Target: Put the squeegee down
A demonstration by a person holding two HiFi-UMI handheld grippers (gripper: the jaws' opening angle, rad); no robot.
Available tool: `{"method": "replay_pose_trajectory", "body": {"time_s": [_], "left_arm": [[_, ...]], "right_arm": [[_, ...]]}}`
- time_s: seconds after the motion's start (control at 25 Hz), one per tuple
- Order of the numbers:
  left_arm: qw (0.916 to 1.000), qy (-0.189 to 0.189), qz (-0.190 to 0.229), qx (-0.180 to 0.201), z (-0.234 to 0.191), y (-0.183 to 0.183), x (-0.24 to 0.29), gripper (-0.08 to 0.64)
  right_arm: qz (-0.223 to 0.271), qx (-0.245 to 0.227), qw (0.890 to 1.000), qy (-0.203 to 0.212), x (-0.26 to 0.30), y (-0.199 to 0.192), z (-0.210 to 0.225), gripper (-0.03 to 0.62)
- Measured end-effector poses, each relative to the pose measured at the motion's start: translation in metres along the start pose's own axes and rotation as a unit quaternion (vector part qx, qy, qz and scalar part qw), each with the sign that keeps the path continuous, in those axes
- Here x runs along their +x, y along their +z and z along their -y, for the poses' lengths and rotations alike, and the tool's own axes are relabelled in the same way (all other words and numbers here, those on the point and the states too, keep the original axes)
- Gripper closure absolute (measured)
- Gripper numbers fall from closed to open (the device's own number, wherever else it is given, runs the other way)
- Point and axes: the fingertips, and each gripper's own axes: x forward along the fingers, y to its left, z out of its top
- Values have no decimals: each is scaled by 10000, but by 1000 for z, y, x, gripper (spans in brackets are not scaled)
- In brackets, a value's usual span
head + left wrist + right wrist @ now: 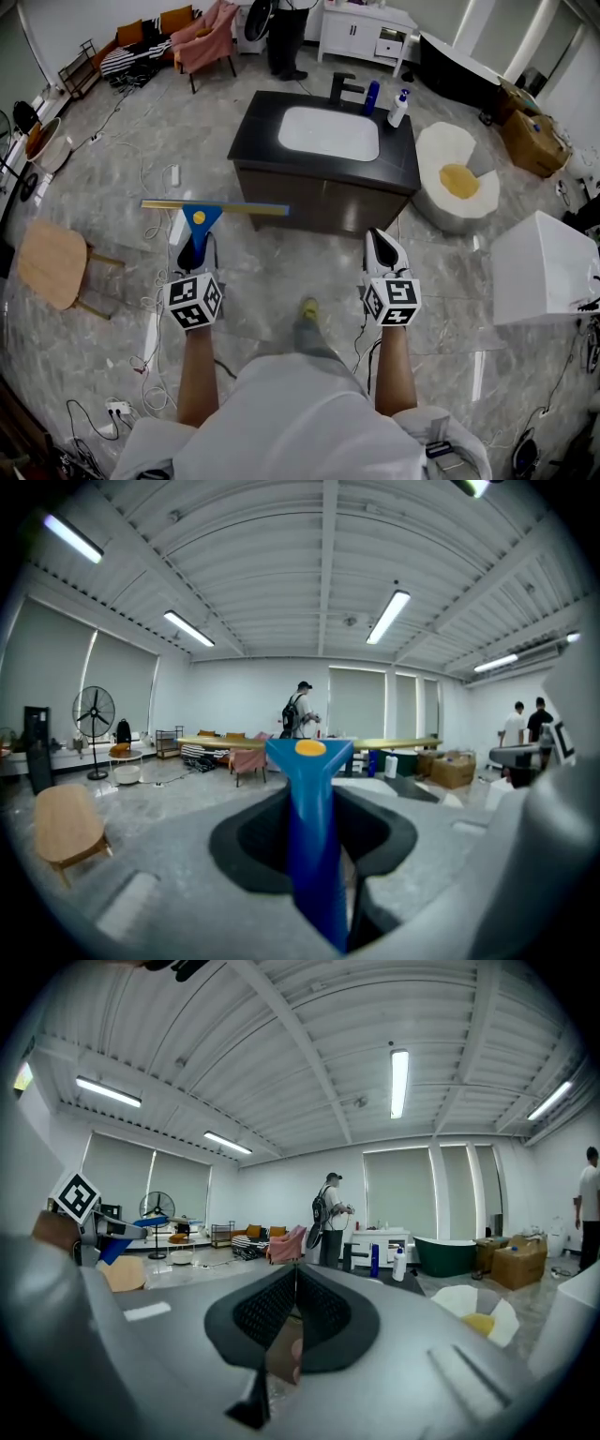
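Note:
The squeegee has a blue handle point(199, 228) and a long yellow blade point(216, 207) lying crosswise. My left gripper point(192, 251) is shut on that handle and holds it above the floor, short of the vanity's left front. In the left gripper view the blue handle point(314, 827) runs up between the jaws to the yellow blade point(394, 743). My right gripper point(380, 239) hangs level beside it, shut with nothing in it. The right gripper view shows its pads point(281, 1312) closed together, and the squeegee point(141, 1222) far to the left.
Ahead stands a black-topped vanity point(253, 122) with a white sink point(328, 131), a black faucet point(343, 89), a blue bottle point(372, 97) and a white spray bottle point(398, 110). A white basin point(459, 178) and white box point(544, 267) lie right, a wooden stool point(52, 264) left. Cables cross the floor.

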Motion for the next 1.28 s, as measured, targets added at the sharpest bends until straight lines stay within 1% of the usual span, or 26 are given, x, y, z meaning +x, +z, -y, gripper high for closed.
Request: {"method": "replay_pose_trajectory", "body": {"time_s": [0.28, 0.6, 0.76, 0.88, 1.0, 1.28], "left_arm": [[9999, 0, -103, 42, 4, 7, 64, 433], [9999, 51, -114, 89, 19, 30, 151, 433], [9998, 62, -107, 171, 31, 42, 189, 433], [9997, 59, -25, 226, 43, 48, 212, 433], [9997, 69, 2, 255, 51, 53, 232, 433], [9995, 76, 35, 302, 51, 70, 271, 433]], "right_arm": [[-56, -7, 9999, 105, 56, -3, 27, 588], [-96, 52, 9996, 263, 131, 8, 77, 588], [-39, 65, 9993, 379, 161, 15, 101, 588], [27, 49, 9991, 416, 176, 16, 119, 588], [-12, 47, 9990, 446, 190, 12, 133, 588], [-69, 111, 9985, 534, 224, 12, 144, 588]]}}
